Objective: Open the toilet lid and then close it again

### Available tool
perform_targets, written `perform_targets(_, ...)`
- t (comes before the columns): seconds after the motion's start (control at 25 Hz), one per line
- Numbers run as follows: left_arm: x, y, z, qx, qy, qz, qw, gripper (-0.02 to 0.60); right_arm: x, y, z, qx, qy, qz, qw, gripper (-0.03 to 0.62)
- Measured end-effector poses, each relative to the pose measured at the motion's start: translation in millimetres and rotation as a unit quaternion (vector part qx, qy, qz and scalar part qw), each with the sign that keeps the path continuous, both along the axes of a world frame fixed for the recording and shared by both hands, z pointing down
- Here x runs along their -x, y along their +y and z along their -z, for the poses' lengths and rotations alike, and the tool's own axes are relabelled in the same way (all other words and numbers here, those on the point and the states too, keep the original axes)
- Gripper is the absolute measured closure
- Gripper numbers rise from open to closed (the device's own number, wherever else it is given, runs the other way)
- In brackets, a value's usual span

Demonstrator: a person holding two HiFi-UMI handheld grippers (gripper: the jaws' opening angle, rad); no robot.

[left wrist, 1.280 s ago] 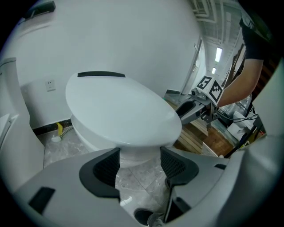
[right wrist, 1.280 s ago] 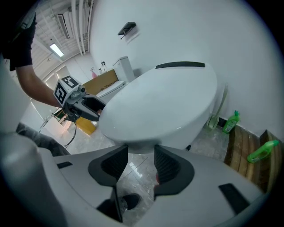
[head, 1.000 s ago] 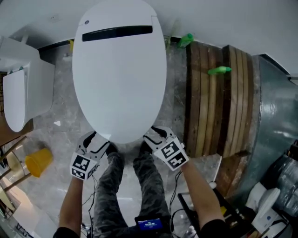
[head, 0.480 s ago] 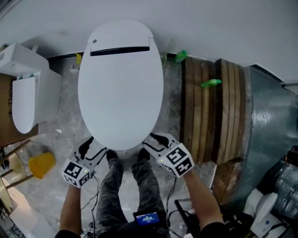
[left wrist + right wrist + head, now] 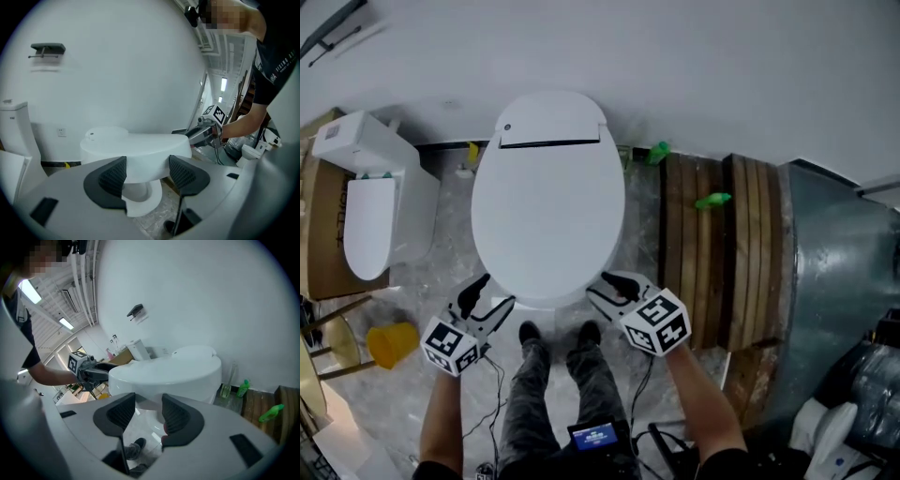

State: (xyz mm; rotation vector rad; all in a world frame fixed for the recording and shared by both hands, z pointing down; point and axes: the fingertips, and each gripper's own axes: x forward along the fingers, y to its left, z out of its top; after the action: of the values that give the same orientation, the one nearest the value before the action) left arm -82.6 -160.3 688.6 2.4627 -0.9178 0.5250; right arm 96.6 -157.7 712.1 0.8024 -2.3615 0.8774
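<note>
Both grippers have come up and eased slightly off the lid's near rim. Lid (image 5: 548,197) lies flat and looks shut, its long axis running near to far. Left gripper (image 5: 490,293) sits just left of that near rim, right gripper (image 5: 600,288) just right of it, about equally close. Both have jaws wide, pinching nothing. Opening likely means getting under the near rim.

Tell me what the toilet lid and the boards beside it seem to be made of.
Toilet lid: likely plastic, smooth plain white with a soft sheen; glazed ceramic cannot be ruled out. Boards: wood, brown with dark streaks and seams between planks, dull, unpainted.
</note>
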Motion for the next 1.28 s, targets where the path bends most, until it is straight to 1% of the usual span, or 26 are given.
perform_targets(0.08,0,-9,17,-0.016,-0.001,-0.002,0.9999,0.305,1,-9,14,0.000,-0.012,-0.010,1.000,0.407)
perform_targets(0.2,-1,-22,41,-0.043,-0.013,-0.006,0.9990,0.305,0,-22,36,0.004,-0.026,-0.020,0.999,0.407)
perform_targets(0.48,1,-54,98,-0.086,0.008,0.017,0.9961,0.305,-1,-56,88,0.002,-0.061,-0.039,0.997,0.407)
perform_targets(0.68,-2,-68,126,-0.116,0.000,0.001,0.9933,0.305,1,-81,115,0.000,-0.081,-0.055,0.995,0.407)
perform_targets(0.8,-4,-72,135,-0.131,-0.018,-0.004,0.9912,0.305,0,-93,127,0.003,-0.092,-0.064,0.994,0.407)
perform_targets(0.92,-7,-77,138,-0.145,-0.048,-0.012,0.9882,0.305,-1,-105,139,0.006,-0.101,-0.073,0.992,0.407)
perform_targets(1.0,-8,-83,137,-0.161,-0.082,-0.022,0.9833,0.305,-1,-114,147,0.008,-0.107,-0.081,0.991,0.407)
perform_targets(1.08,-6,-95,137,-0.178,-0.121,-0.017,0.9765,0.305,0,-122,154,0.009,-0.112,-0.085,0.990,0.407)
perform_targets(1.12,-5,-101,139,-0.183,-0.133,-0.011,0.9739,0.306,0,-125,158,0.010,-0.113,-0.085,0.990,0.407)
perform_targets(1.16,-5,-107,142,-0.186,-0.139,-0.005,0.9726,0.307,1,-129,161,0.010,-0.114,-0.086,0.990,0.407)
perform_targets(1.24,-6,-118,149,-0.186,-0.137,0.005,0.9730,0.316,1,-134,165,0.011,-0.113,-0.086,0.990,0.407)
perform_targets(1.28,-6,-123,152,-0.184,-0.135,0.011,0.9735,0.344,1,-137,168,0.010,-0.113,-0.087,0.990,0.407)
